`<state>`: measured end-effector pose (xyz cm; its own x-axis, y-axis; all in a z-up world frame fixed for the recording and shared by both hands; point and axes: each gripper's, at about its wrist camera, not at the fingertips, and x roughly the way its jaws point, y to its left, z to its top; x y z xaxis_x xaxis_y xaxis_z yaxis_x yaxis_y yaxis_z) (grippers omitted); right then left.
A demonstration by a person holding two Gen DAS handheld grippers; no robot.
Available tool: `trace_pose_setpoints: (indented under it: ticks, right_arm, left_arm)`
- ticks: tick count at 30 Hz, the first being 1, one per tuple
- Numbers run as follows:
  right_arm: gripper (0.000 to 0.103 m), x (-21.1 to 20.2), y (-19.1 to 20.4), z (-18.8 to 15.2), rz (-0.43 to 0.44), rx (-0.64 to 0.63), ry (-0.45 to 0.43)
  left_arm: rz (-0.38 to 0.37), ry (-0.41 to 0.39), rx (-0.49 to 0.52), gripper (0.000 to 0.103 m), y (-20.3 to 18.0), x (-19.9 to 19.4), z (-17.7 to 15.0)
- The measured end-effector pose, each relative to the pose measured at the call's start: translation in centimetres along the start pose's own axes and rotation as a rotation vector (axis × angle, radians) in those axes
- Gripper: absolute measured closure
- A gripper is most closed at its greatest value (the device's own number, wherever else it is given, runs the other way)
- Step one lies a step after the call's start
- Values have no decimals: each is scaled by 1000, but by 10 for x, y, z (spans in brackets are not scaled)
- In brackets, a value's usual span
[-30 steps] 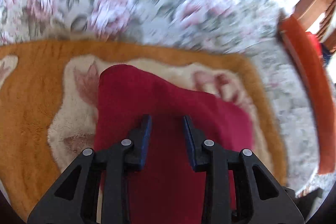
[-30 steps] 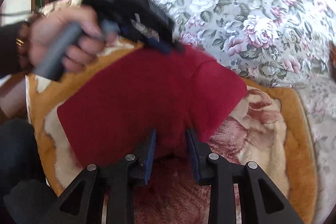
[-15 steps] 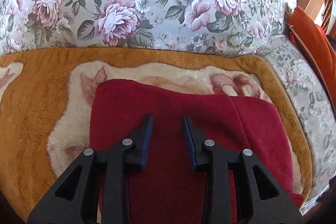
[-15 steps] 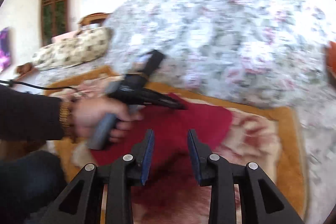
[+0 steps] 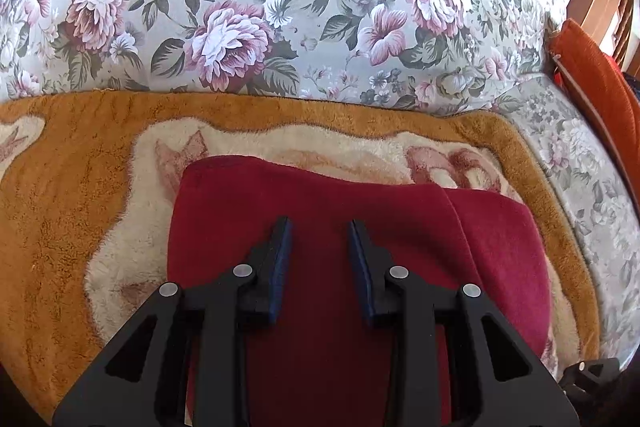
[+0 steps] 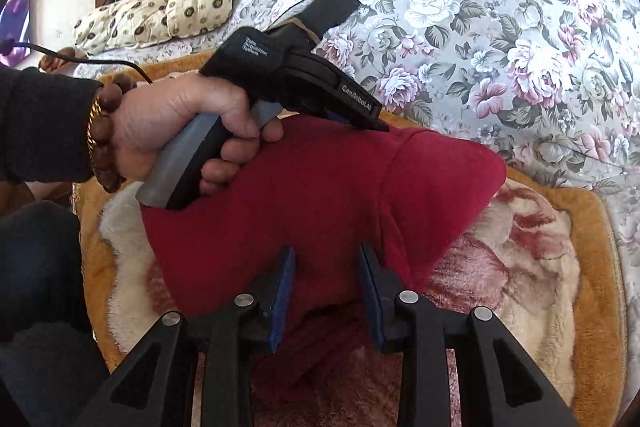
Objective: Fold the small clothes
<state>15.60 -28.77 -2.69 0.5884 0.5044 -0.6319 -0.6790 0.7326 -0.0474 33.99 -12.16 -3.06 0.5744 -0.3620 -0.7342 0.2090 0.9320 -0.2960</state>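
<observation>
**Both grippers idle over the folded red garment**

Starting on my left: my left gripper [image 5: 318, 227] hangs just above the soft dark-red fleece garment [image 5: 320, 211], its blue-padded jaws apart with nothing pinched between them. The garment lies spread ahead of and beneath the fingers, on the fluffy orange-and-cream plush blanket [image 5: 60, 207] that covers the floral-upholstered sofa [image 5: 320, 7]. Right of the fingers, a fold line runs across the cloth, one layer lapping over another, so I judge a fold is already laid.

From my right gripper [image 6: 327, 253], whose jaws likewise stand apart and empty, the near hem of the garment sits right under the fingertips. Up and to the left, the person's hand [image 6: 176, 131] grips the other tool, which points down at the far edge of the cloth. I read both tools as released, poised to take the next edge.
</observation>
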Motion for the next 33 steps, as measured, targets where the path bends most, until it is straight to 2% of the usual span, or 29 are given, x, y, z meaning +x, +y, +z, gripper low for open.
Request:
trace_pose_setpoints:
  ticks: [6,13,14,16,17,19,20,23,25,26,28,29,30,33]
  right_arm:
    - [73,1,5,0,-20,-18,-11]
    - [73,1,8,1,-35,-31,-6]
    - [73,-1,8,3,-28,-30,1]
    - [73,-13,-8,21,71,68,20]
    - [73,-24,-17,33,67,113,-33]
    - [73,-37,-37,57,-4,154,-128]
    - [73,-33,-47,69,-48,167,-127]
    - [73,5,-73,98,-123,177,-48]
    - [73,31,-88,108,-125,224,-6]
    - [73,46,-95,108,-105,264,38]
    - [73,80,-106,93,-77,343,183]
    - [70,90,-108,83,-79,355,212]
    - [62,88,-110,75,-84,356,140]
    - [60,83,-127,63,-30,474,96]
  left_arm:
    - [-24,8,-14,73,4,3,1]
    - [-11,4,-5,73,3,3,1]
    - [-10,4,-5,73,2,3,1]
    - [-2,0,1,73,1,2,0]
    - [-1,-2,2,73,1,2,0]
    - [-3,-4,1,73,1,2,0]
    - [-2,-4,1,73,1,2,0]
    - [5,-6,7,73,1,2,-1]
    - [5,-7,7,73,1,2,-1]
    - [4,-7,6,73,1,2,-1]
    - [8,-5,9,73,0,3,-1]
    - [10,-8,10,73,0,2,-1]
    - [13,-7,14,73,-1,3,-1]
    - [13,-9,16,73,-1,2,-1]
